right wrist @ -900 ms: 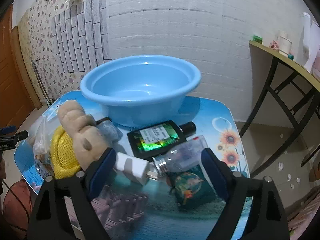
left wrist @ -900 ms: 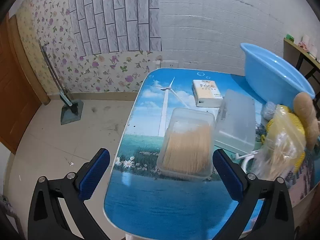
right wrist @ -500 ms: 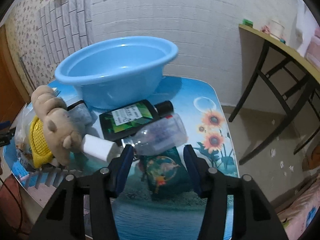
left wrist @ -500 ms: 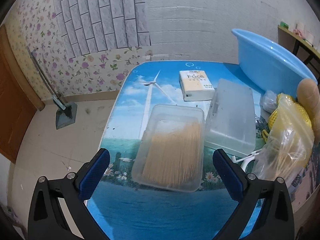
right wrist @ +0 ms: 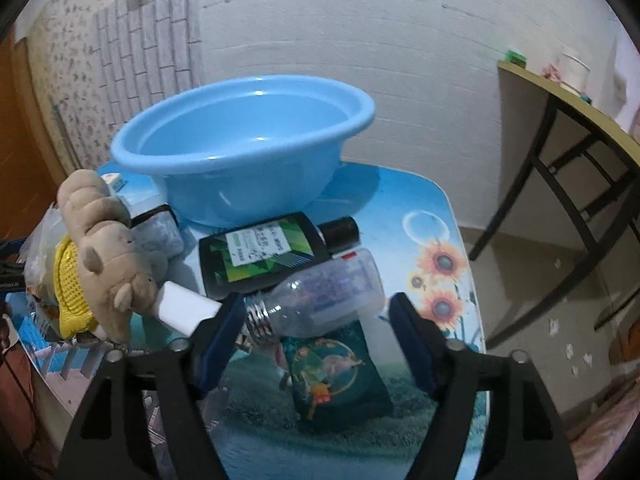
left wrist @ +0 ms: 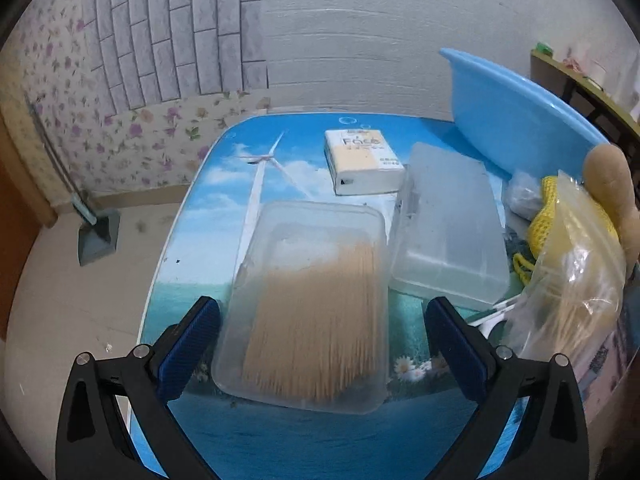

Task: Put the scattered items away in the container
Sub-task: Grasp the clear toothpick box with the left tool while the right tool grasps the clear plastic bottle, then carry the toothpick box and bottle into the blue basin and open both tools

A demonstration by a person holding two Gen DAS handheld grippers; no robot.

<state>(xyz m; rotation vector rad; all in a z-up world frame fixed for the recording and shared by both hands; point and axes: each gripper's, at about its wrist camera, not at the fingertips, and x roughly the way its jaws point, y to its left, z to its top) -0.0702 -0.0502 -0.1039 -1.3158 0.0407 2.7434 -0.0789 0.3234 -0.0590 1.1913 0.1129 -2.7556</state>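
Right gripper: jaws wide apart, flanking clear bottle, not visibly gripping.
Left gripper: jaws wide, straddling toothpick box, apart from it.
Blue basin: nothing inside; bottle lies before it.

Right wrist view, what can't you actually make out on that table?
- Dark bottle: label print too blurred to read.
- Clear bottle: whether the right gripper fingers touch it; blur and overlap hide contact.
- Green packet: upper edge hidden under the clear bottle.
- Plush toy: covers most of the yellow mesh beneath.
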